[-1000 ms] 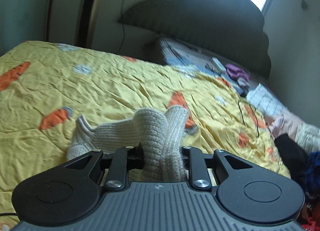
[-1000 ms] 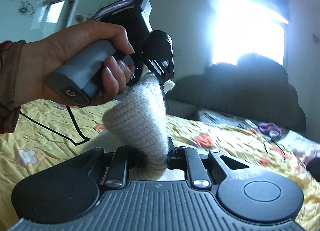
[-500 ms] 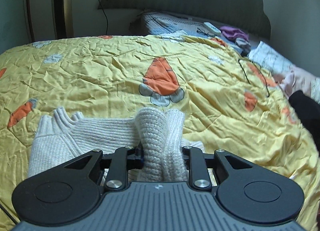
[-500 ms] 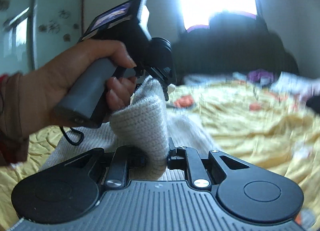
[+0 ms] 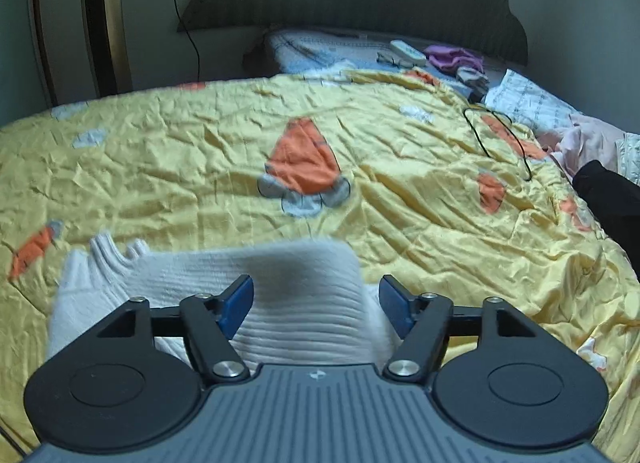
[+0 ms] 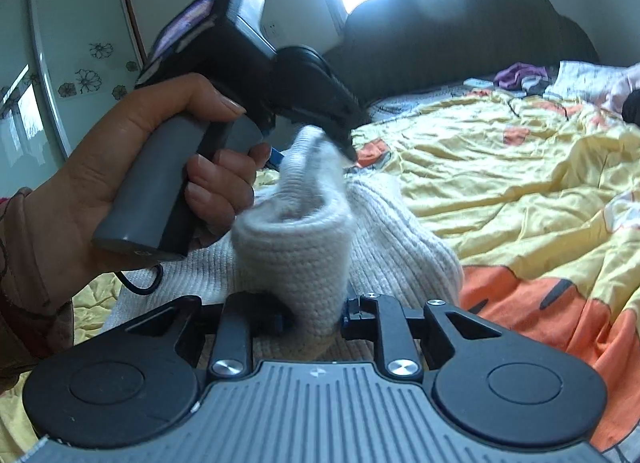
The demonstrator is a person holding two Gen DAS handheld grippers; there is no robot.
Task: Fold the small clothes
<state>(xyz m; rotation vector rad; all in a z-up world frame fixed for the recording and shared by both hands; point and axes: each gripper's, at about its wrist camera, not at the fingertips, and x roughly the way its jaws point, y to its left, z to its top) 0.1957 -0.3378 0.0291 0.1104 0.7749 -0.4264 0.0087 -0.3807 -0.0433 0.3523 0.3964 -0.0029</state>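
Note:
A cream knitted sweater point(image 5: 188, 275) lies on the yellow carrot-print quilt point(image 5: 400, 191). In the left wrist view my left gripper point(image 5: 316, 303) hovers just over it. Its jaws are opening, the blue pads point(image 5: 238, 303) stand clear of the knit, and a blurred fold lies loose between them. In the right wrist view a fold of the sweater point(image 6: 296, 247) stands up between the fingers of my right gripper point(image 6: 314, 317). The pads still press on it while the jaws start opening. A hand point(image 6: 132, 151) holds the left gripper point(image 6: 312, 147) above that fold.
A dark headboard point(image 5: 360, 3) and a pillow point(image 5: 320, 51) with a remote point(image 5: 408, 53) and purple cloth point(image 5: 452, 59) lie at the far end. Loose clothes point(image 5: 592, 143) pile at the right edge. A black cable point(image 5: 500, 135) loops on the quilt.
Both grippers came down toward the quilt with the fold. The left jaws then spread and let the knit go, and it dropped flat. The right gripper kept its hold.

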